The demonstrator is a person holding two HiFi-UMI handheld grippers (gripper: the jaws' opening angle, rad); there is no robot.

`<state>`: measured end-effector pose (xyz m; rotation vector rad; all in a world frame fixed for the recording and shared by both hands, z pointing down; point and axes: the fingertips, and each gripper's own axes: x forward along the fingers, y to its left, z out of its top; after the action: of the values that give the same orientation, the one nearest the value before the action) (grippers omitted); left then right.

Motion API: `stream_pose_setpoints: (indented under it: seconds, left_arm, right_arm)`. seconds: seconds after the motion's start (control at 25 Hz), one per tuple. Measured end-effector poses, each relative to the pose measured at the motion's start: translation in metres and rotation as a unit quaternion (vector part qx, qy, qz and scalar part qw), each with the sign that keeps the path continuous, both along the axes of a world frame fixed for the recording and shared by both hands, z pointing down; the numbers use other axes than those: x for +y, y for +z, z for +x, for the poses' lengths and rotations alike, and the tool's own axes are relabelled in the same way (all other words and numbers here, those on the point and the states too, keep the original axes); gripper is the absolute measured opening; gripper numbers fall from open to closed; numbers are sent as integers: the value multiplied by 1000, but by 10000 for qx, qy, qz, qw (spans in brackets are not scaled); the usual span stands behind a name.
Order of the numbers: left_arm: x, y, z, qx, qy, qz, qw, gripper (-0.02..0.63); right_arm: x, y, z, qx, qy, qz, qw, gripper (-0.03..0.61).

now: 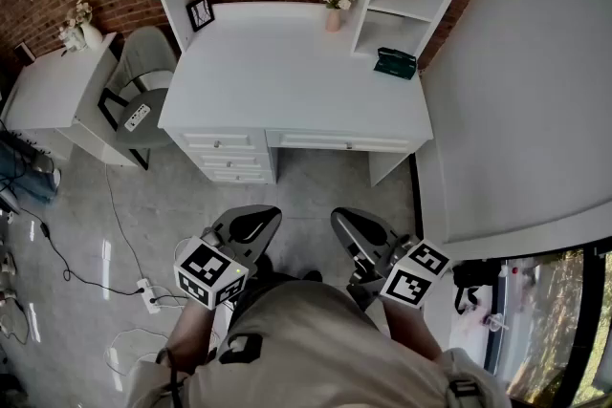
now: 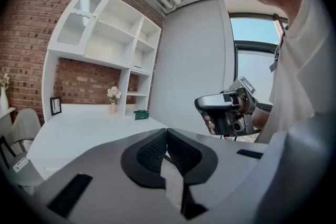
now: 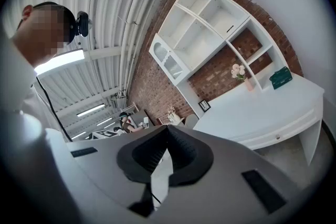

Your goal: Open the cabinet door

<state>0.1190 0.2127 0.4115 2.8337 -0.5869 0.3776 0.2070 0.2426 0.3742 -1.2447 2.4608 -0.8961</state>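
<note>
So, we're standing back from the white desk (image 1: pixel 287 62) with both grippers held low in front of us over the grey floor, side by side and close to each other.

The left gripper (image 2: pixel 167 131) has its fingers (image 2: pixel 149 153) pressed right together. The black pads meet in one thin line and there's nothing pinched between them. The right gripper (image 3: pixel 168 129) is the same: its fingers (image 3: pixel 189 152) are closed up tight on each other and hold nothing. Neither one touches any furniture. From the left gripper view we can also see the right gripper off to the side, with a hand wrapped round its grip.

The cabinet door (image 2: pixel 79 19) is the white one with the arched pane, on the top left compartment of the hutch above the desk, against the brick wall. It looks closed, flush with its frame, and it's well apart from both grippers.

On the desk we've got a vase of pink flowers (image 1: pixel 334 0) at the back, a small picture frame (image 1: pixel 200 12) at the back left, and a green box (image 1: pixel 395 63) below the right-hand shelves. A grey chair (image 1: pixel 143 76) sits just left of the desk.
</note>
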Motion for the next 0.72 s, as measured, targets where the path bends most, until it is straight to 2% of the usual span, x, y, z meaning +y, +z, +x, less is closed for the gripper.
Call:
stream_pose_setpoints:
  seconds: [0.16,0.48,0.72]
  left_arm:
    - [14,2,20,22,73,-28,10000,17]
    - [25,4,34,-56,-28,-50,10000,17]
    - [30,4,43,-152,-122,-37,9998,17]
  right_arm:
    - [10,-3,15,-285,-35,2,9996,26]
    - [18,-5,31,-289,-95,125,9995,28]
    - [23,0,32,-90,-384,166,9991,28]
